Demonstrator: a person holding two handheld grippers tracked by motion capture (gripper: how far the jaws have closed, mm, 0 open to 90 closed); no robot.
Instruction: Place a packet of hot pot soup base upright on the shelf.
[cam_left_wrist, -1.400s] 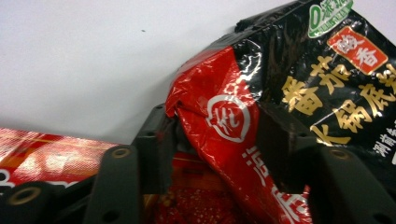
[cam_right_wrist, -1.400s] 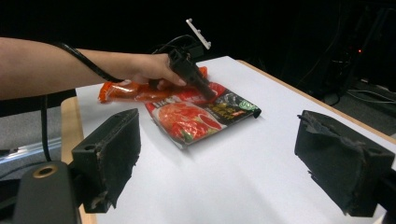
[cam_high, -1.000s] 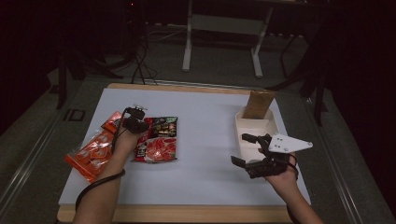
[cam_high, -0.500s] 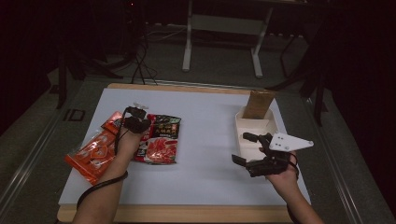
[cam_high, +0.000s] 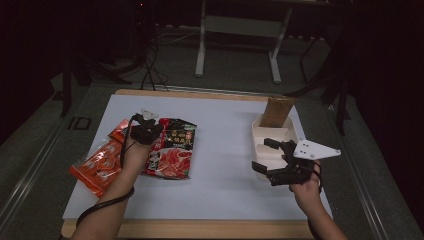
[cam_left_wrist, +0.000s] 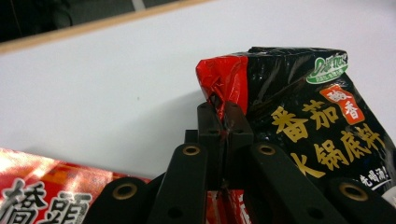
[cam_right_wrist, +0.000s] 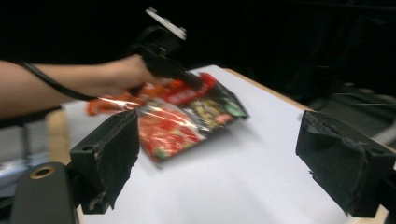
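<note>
High view: the left gripper pinches the black sauce packet at its corner on the white table; lifting looks begun. Left gripper view: jaws clamped tight on the packet's red corner. Right gripper view: the right gripper gapes empty; next, probably carry the packet to the compartment tray.

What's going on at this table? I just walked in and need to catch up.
A person works at a white table with a gripper in each hand. The left gripper is shut on the top edge of a black-and-red sauce packet, pinching one corner of it; an orange-red packet lies beside it. The right gripper waits with its jaws open and nothing between them, near a white compartment tray with a brown bag standing at its far end.
</note>
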